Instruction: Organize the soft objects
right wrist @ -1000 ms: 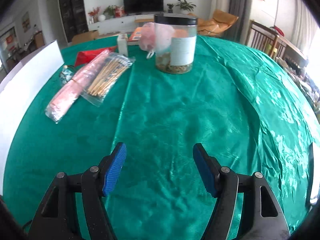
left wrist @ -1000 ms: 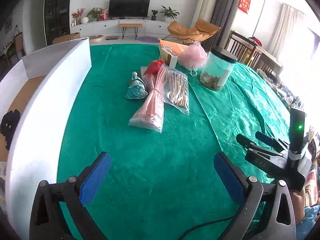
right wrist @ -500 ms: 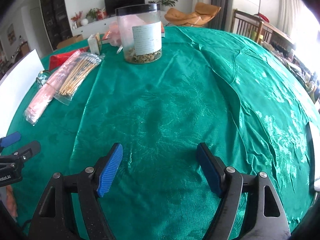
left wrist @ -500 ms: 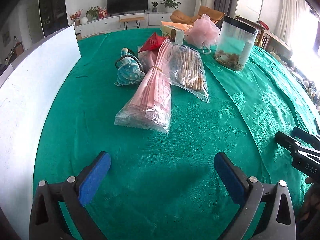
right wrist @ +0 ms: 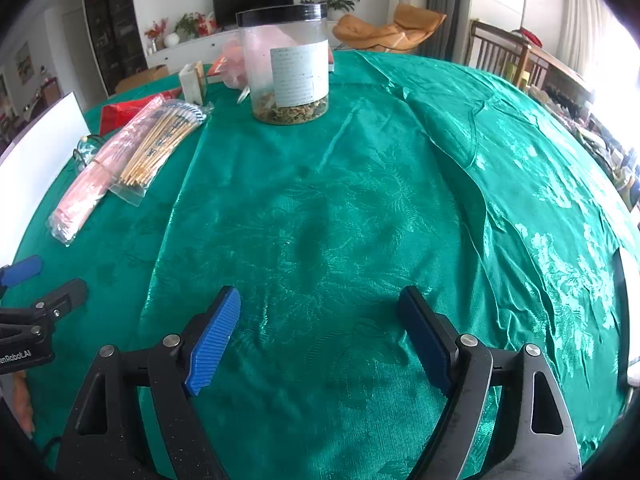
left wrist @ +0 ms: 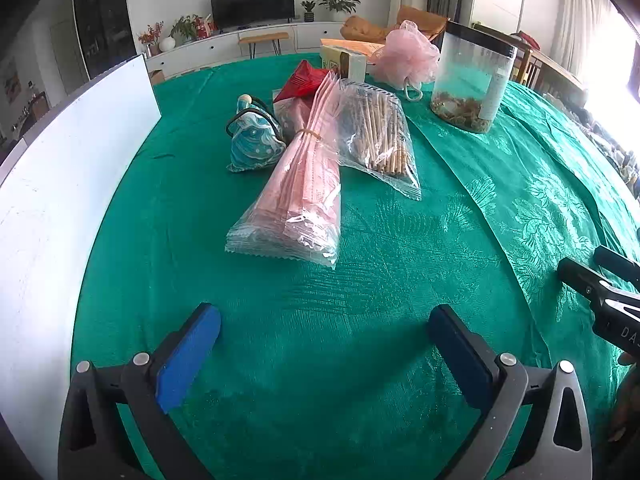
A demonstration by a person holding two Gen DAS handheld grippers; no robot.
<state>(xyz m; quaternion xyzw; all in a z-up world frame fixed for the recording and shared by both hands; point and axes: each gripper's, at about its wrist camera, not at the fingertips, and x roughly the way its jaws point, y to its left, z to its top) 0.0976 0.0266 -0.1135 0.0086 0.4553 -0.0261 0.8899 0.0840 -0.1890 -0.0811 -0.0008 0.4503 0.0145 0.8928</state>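
On the green tablecloth lie a bundle of pink packets [left wrist: 300, 188] in clear wrap, a blue patterned pouch [left wrist: 254, 140] to its left, a clear bag of wooden sticks [left wrist: 378, 136] to its right, and a pink mesh puff [left wrist: 406, 56] farther back. My left gripper [left wrist: 324, 320] is open and empty, low over the cloth just short of the pink bundle. My right gripper [right wrist: 320, 304] is open and empty over bare cloth; the bundle [right wrist: 86, 192] and sticks [right wrist: 160, 146] lie far to its left.
A clear jar with a black lid [left wrist: 470, 80] stands at the back right, also straight ahead in the right wrist view [right wrist: 288, 64]. A white box wall [left wrist: 68, 160] runs along the left. A red packet [left wrist: 302, 84] and a small carton [left wrist: 346, 64] lie behind the bundle.
The left gripper has moved forward toward the pink bundle, which now looks larger and nearer. The right gripper has turned toward the jar. Both stay open.
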